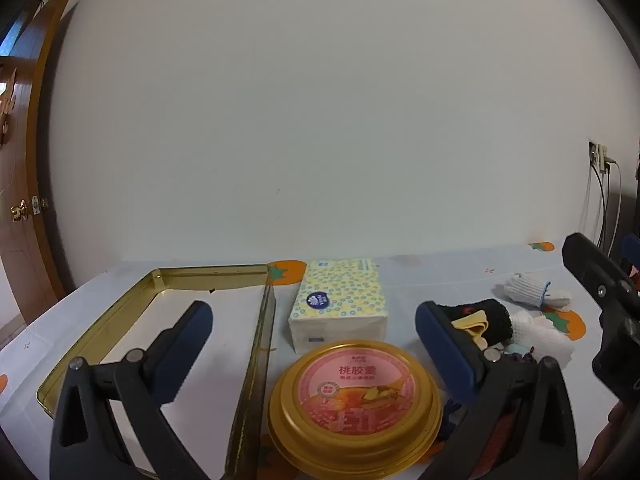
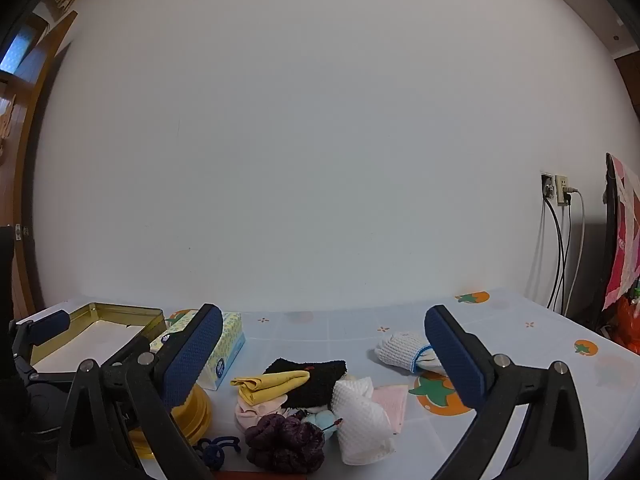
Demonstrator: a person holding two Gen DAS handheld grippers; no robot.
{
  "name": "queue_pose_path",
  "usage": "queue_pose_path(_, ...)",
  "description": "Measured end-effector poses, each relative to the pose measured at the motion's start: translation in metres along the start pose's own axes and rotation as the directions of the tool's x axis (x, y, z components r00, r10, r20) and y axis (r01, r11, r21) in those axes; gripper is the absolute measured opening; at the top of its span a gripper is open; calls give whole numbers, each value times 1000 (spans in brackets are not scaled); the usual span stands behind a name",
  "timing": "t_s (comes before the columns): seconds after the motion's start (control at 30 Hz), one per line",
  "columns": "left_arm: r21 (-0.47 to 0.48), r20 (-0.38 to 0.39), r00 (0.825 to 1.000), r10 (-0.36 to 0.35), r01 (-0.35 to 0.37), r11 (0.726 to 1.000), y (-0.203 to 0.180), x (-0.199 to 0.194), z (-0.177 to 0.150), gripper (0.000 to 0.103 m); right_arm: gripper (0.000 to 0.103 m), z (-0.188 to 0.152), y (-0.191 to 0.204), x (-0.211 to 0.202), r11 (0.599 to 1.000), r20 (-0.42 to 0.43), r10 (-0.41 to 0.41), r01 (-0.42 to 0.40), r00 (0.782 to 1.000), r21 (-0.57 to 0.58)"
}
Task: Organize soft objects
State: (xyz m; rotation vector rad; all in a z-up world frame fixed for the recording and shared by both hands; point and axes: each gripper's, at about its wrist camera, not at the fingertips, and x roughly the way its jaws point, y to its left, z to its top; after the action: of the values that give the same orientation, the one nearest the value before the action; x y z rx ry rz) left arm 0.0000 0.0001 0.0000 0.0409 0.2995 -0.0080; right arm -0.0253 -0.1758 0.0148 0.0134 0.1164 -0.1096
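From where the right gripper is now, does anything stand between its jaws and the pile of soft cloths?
Nothing visible does. The right gripper is open above the table, and the cloth pile lies directly ahead and below. The gold tin sits off to the left.

Tablecloth-covered table (image 2: 500,320) under tin tray (image 1: 160,276), cloths (image 2: 320,384)

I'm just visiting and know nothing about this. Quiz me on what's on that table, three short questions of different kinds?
1. True or false: the gold tin tray holds folded cloths.
2. What lies on the black towel: A yellow cloth, B purple scrunchie, C tissue pack?
3. Fill in: both hand-held grippers, left and right, are ____.

Key: 1 false; 2 A; 3 open.
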Motion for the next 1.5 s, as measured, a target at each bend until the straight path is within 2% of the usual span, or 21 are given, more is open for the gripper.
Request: queue_pose_path(1.5, -12, -1, 1000, -3, 3, 1000, 0, 1, -2, 103, 102, -1, -2, 3, 1000, -10, -12, 12, 1000, 12)
